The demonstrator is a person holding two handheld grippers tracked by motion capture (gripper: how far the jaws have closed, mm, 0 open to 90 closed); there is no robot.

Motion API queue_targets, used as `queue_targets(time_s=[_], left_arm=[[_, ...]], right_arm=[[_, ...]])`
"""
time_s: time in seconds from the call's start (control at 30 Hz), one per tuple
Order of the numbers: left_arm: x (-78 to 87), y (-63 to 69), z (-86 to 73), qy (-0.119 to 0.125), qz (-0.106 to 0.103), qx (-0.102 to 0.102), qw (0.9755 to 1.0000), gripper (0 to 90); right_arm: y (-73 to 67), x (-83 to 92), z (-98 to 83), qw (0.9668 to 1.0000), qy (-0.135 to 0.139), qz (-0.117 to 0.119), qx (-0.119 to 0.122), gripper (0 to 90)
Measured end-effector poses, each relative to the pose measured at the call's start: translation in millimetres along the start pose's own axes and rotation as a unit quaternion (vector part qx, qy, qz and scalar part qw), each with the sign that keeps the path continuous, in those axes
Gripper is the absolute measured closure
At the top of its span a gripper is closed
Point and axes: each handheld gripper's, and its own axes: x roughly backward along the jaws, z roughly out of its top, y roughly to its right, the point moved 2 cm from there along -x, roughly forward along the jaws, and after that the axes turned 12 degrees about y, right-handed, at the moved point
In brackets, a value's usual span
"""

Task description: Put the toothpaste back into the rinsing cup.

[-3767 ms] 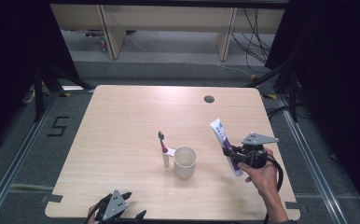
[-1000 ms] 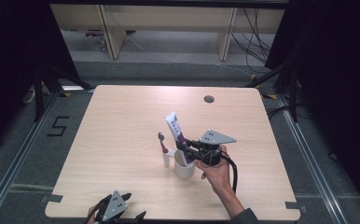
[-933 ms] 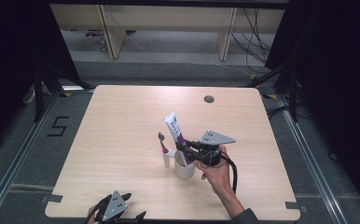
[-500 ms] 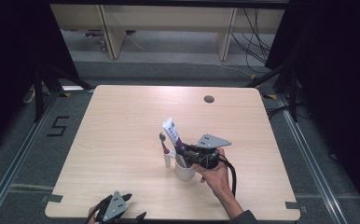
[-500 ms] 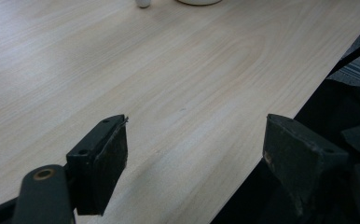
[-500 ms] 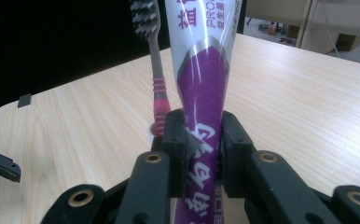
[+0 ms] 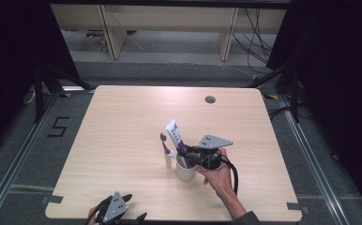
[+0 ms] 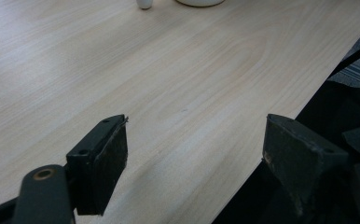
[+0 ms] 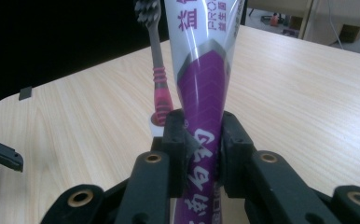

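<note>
At the near left edge of the table [image 7: 123, 117], the left gripper [image 7: 116, 213] sits idle, its jaws spread wide with bare wood between them in the left gripper view, gripping nothing. Far ahead of it, at the top of that view, are the base of the cup [image 8: 200, 2] and the foot of the toothbrush holder [image 8: 144, 4]. It is well apart from the work.

Moving right, a toothbrush [image 7: 164, 143] stands upright in its small white holder, just left of the cup [image 7: 186, 169]. Seen from the right gripper view, the toothbrush [image 9: 157, 70] rises just beyond the left jaw, close to the tube but apart from it as far as can be told.

The right gripper [image 7: 188, 154] is clamped on a toothpaste tube [image 7: 174, 136], its pads pinching the purple lower part of the tube [image 9: 201, 93]. The tube's long axis runs up and away from the jaws, leaning slightly left toward the toothbrush, crimped end on top. Its lower end hangs below the jaws, over or just inside the cup's mouth; how deep it sits cannot be told.

The coming move turns on that vertical line: the cup lies straight beneath the claw, so the tube likely needs lowering along its own axis, then a release. The right hand is the only one near enough.
</note>
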Motion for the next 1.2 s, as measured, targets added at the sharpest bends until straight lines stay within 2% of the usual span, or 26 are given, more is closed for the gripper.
queue_targets(time_s=[0.03, 0.07, 0.1, 0.13, 0.17, 0.23, 0.3, 0.33, 0.4, 0.43, 0.5, 0.57, 0.67, 0.73, 0.77, 0.8, 0.87, 0.93, 1.0, 1.03, 1.2], left_arm=[[-1.0, 1.3, -0.1, 0.007, 0.002, 0.009, 0.9999, 21.9], [-1.1, 1.3, -0.2, 0.007, 0.002, 0.008, 0.9999, 21.9], [-1.1, 1.2, -0.1, 0.007, 0.002, 0.008, 0.9999, 21.9], [-1.1, 1.2, -0.1, 0.007, 0.002, 0.008, 0.9999, 21.9], [-0.9, 1.2, -0.1, 0.007, 0.002, 0.008, 0.9999, 21.9], [-0.1, 0.2, -0.1, 0.002, 0.001, 0.001, 1.0, 21.9], [-0.1, 0.0, 0.0, 0.0, 0.0, 0.0, 1.0, 21.9], [-0.9, 1.4, 0.0, 0.007, 0.002, 0.008, 0.9999, 21.9], [-0.6, 0.9, 0.0, 0.005, 0.002, 0.004, 1.0, 21.9], [-1.0, 1.4, -0.2, 0.007, 0.002, 0.008, 0.9999, 21.9], [-1.0, 1.3, -0.2, 0.007, 0.002, 0.008, 0.9999, 21.9], [-0.5, 0.9, 0.0, 0.005, 0.002, 0.003, 1.0, 21.9], [-0.9, 1.4, -0.3, 0.005, 0.001, 0.007, 1.0, 21.9], [0.0, 0.2, 0.0, 0.0, 0.0, -0.003, 1.0, 21.9], [-0.1, 0.5, 0.0, 0.0, -0.001, -0.001, 1.0, 21.9], [-0.1, 0.5, -0.2, 0.0, -0.001, -0.001, 1.0, 21.9], [0.0, 0.7, -0.2, -0.001, -0.001, -0.001, 1.0, 21.9], [0.6, 0.0, -0.3, -0.007, -0.004, -0.006, 0.9999, 21.9], [-0.3, 0.7, -0.4, -0.001, -0.003, 0.0, 1.0, 21.9], [-0.2, 0.6, -0.3, -0.001, -0.002, -0.001, 1.0, 21.9], [0.8, -0.3, -0.2, -0.007, -0.003, -0.007, 0.9999, 21.9]], right_arm=[[0.3, 0.7, -0.1, 1.0, -0.003, -0.001, 0.004, 76.0], [-2.1, 1.0, -1.0, 1.0, -0.006, -0.004, -0.006, 76.1], [-0.4, 2.3, -0.9, 0.9998, -0.014, -0.009, 0.014, 76.1], [-0.7, 1.6, -2.3, 0.9996, -0.011, -0.01, 0.022, 76.2], [-2.9, 3.0, -4.2, 0.9995, -0.027, -0.011, 0.011, 76.2], [-1.9, 3.8, -7.4, 0.9991, -0.032, -0.013, 0.025, 76.2], [-3.3, 5.2, -10.7, 0.9984, -0.05, -0.007, 0.027, 76.1], [-1.8, 5.1, -11.8, 0.9981, -0.042, -0.009, 0.043, 76.3], [-3.4, 6.8, -11.8, 0.9984, -0.049, -0.009, 0.028, 76.2], [-2.2, 7.5, -11.2, 0.9981, -0.048, -0.012, 0.037, 76.2], [-1.2, 7.7, -11.6, 0.9983, -0.044, -0.012, 0.034, 76.0], [-2.0, 8.2, -11.9, 0.9985, -0.049, -0.014, 0.02, 75.9], [-1.7, 7.6, -12.1, 0.9988, -0.045, -0.007, 0.015, 75.2], [-1.4, 7.9, -12.0, 0.9989, -0.042, -0.009, 0.019, 75.0], [0.0, 9.4, -10.9, 0.9983, -0.04, -0.018, 0.038, 74.8], [-2.0, 10.2, -11.0, 0.9986, -0.046, -0.015, 0.022, 73.7], [-2.2, 10.5, -11.0, 0.999, -0.043, -0.01, 0.011, 70.5], [-2.4, 11.8, -10.7, 0.9988, -0.046, -0.009, 0.011, 67.4], [-1.6, 13.7, -10.1, 0.9983, -0.047, -0.02, 0.028, 65.6], [-2.9, 14.2, -10.8, 0.9983, -0.052, -0.02, 0.017, 64.4], [-2.4, 17.2, -8.6, 0.9985, -0.047, -0.028, 0.009, 56.4]])
